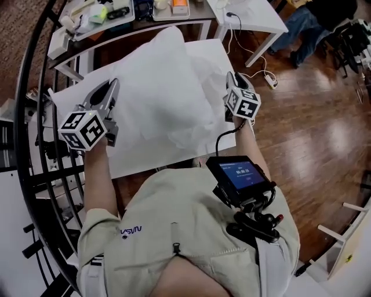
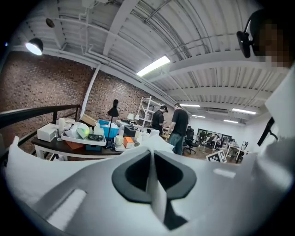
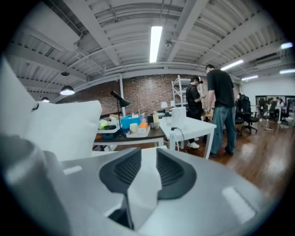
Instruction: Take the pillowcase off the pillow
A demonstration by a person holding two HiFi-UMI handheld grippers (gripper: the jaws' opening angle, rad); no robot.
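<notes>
A white pillow in its white pillowcase [image 1: 168,87] lies on the white table [image 1: 145,162], its far corner raised. My left gripper [image 1: 111,86] is at the pillow's left edge. In the left gripper view its jaws [image 2: 151,159] are shut on a thin fold of pillowcase fabric [image 2: 156,189]. My right gripper [image 1: 232,75] is at the pillow's right edge. In the right gripper view its jaws [image 3: 148,161] stand apart, and a strip of white fabric [image 3: 144,191] lies loosely in the gap; the pads do not press on it. The pillow bulk [image 3: 60,129] rises at that view's left.
A dark desk [image 1: 116,17] crowded with trays and boxes stands beyond the table, a small white table [image 1: 255,17] beside it. Cables and a power strip [image 1: 269,81] lie on the wood floor at right. A black railing [image 1: 35,116] curves along the left. People [image 3: 221,101] stand farther off.
</notes>
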